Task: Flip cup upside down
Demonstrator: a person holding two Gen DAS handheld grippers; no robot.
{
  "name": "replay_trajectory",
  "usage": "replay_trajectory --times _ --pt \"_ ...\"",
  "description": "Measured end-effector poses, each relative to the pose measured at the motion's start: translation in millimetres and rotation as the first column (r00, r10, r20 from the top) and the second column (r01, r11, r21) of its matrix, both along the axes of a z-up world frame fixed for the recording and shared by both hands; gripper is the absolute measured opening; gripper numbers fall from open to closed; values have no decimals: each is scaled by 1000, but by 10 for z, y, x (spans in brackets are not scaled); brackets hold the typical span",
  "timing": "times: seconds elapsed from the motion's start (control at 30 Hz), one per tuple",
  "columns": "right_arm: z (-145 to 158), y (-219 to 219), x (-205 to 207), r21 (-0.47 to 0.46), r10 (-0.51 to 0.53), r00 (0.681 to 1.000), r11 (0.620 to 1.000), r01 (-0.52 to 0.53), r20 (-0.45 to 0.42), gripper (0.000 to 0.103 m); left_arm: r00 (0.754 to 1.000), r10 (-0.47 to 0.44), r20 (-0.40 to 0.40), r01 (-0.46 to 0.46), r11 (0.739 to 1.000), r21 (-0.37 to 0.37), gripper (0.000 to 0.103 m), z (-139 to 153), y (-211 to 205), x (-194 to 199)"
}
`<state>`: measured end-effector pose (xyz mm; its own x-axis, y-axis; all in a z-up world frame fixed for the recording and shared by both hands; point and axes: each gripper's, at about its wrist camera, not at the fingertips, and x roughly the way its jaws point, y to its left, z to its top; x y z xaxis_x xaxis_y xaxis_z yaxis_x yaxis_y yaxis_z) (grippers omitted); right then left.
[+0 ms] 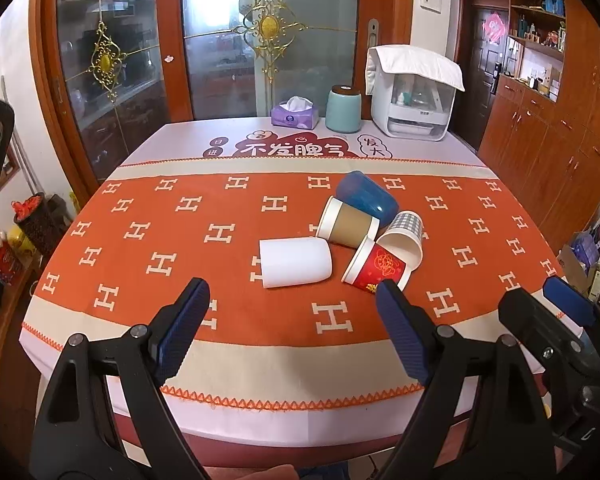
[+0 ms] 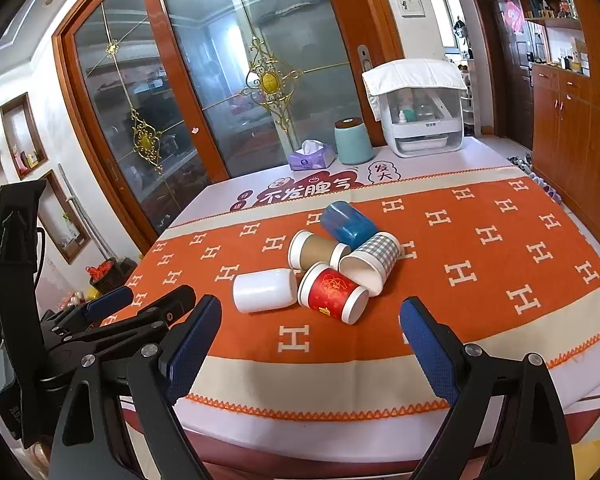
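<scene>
Nothing is held yet; judging by the layout, this is the approach step, before any cup is picked.

Going left to right across the table, with its orange cloth: the left gripper hangs over the near edge with its jaws spread wide and nothing between them. Just past it, at about 12 o'clock from its fingertips, lies the white cup on its side, a little apart from the rest. To the right is a cluster of four more cups, all lying down and touching one another: the brown cup at the cluster's 10 o'clock, the blue cup at 12 o'clock, the checked cup at 3 o'clock and the red cup at 6 o'clock, nearest the grippers. The right gripper is likewise wide open and empty, with the red cup just ahead between its fingers at 12 o'clock.

The next move probably calls for choosing one cup, the white cup being the freest, closing on its side wall, lifting it, turning it mouth-down and setting it on the cloth. The clustered cups may roll if nudged.
</scene>
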<state>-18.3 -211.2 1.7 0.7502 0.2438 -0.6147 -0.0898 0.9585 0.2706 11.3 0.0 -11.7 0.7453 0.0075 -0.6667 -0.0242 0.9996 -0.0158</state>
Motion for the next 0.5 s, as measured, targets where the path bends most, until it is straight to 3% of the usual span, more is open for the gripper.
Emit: replay_trajectory --times 0.5 --pt "-46 20 59 -1 2 1000 1000 -2 -21 92 1000 -4 -19 4 1000 5 83 -69 -1 54"
